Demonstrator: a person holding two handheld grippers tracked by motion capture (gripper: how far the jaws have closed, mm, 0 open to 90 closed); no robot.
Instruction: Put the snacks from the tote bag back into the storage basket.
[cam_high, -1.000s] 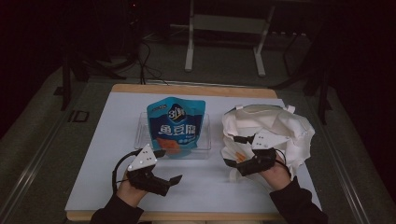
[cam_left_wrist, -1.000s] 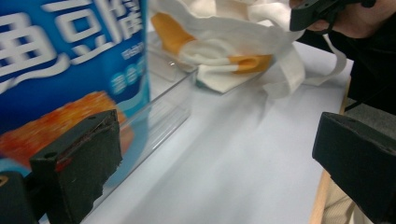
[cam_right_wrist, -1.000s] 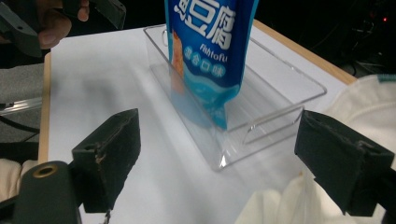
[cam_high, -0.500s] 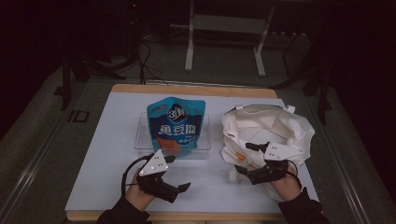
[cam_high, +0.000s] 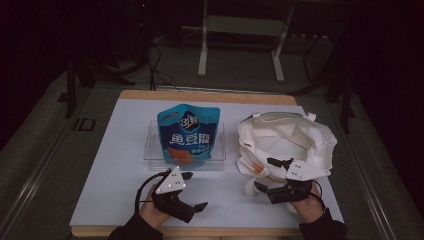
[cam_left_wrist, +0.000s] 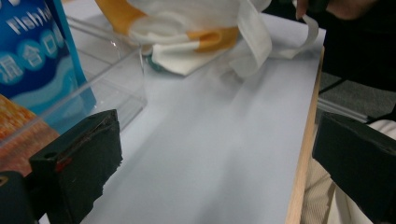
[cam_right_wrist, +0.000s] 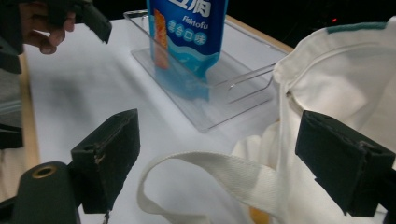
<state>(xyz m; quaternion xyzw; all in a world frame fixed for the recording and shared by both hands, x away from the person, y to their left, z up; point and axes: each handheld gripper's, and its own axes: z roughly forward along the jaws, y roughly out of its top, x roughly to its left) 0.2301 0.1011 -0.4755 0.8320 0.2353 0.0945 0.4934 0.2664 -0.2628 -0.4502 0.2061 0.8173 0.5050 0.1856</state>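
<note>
1. The white canvas tote bag (cam_high: 287, 142) lies slumped on the right half of the white table top (cam_high: 110, 165), its long axis running from the near edge toward the far edge, its mouth turned up and toward the person.
2. A loop handle (cam_right_wrist: 219, 175) of the bag curls flat on the table at the bag's near side, between the right gripper's jaws in the right gripper view.
3. The right gripper (cam_high: 270, 175) sits at the bag's near-left corner, jaws spread wide and pointing left and away, gripping nothing; the right hand (cam_high: 307, 205) holds it low near the table edge.
4. The left gripper (cam_high: 192, 192) rests near the front edge, jaws spread and empty, aimed right; the left hand (cam_high: 152, 212) is behind it.
5. The bag is cream-white, creased, with an orange patch low on its near side.
6. Just left of the bag, a blue fish tofu snack pouch (cam_high: 189, 135) stands upright in a clear plastic tray (cam_high: 220, 150).
</note>
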